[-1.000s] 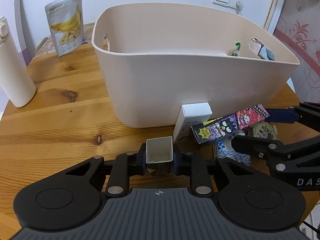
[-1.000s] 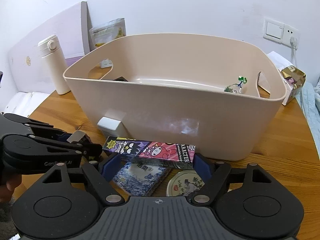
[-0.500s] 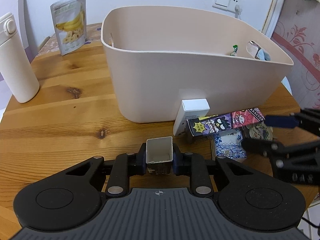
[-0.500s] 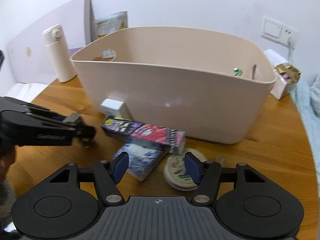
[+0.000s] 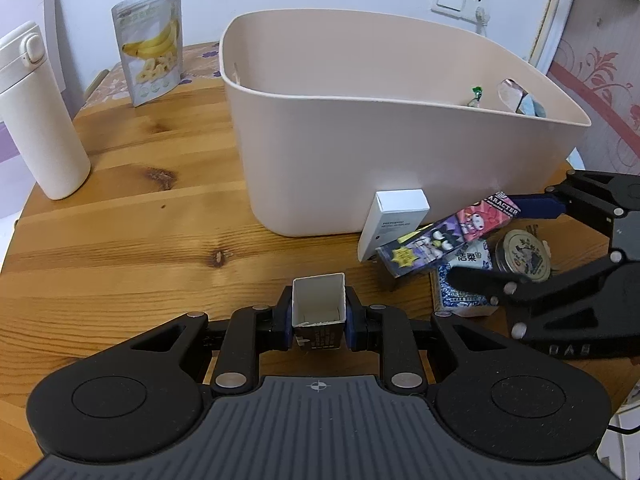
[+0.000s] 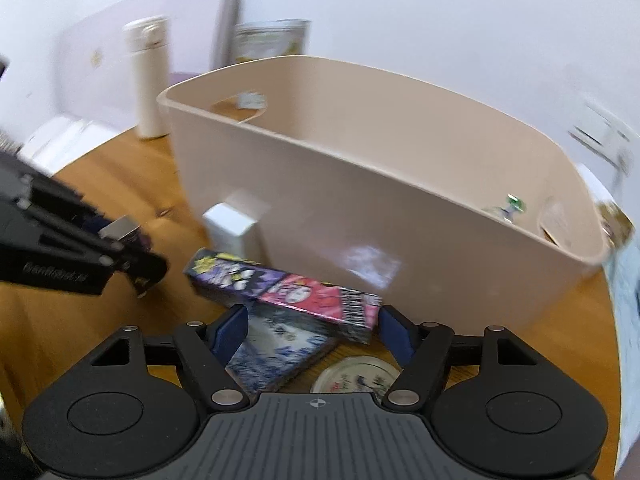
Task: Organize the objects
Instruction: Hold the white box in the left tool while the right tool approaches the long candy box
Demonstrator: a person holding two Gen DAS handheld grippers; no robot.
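My left gripper [image 5: 318, 316] is shut on a small open-topped carton [image 5: 318, 304], held above the wooden table in front of the beige bin [image 5: 360, 152]. My right gripper [image 6: 314, 328] is open, its blue pads [image 6: 232, 328] on either side of the long cartoon box [image 6: 288, 288], which lies on a blue-patterned tissue pack [image 6: 276, 352] beside a round tin [image 6: 352, 376]. The cartoon box [image 5: 448, 236], tissue pack [image 5: 464, 280] and tin [image 5: 522, 254] also show in the left wrist view. A white box [image 5: 394, 220] leans against the bin. A small green-topped item [image 5: 476, 94] lies inside the bin.
A white thermos [image 5: 36, 116] stands at the table's left. A banana-chip pouch [image 5: 150, 64] stands behind the bin's left corner. The wooden table [image 5: 140, 240] curves off at the left edge. A wall socket [image 5: 460, 0] is behind the bin.
The right gripper moved forward again around the cartoon box, jaws still open; its view is motion-blurred. The left gripper drew back a little from the bin, still holding the carton.
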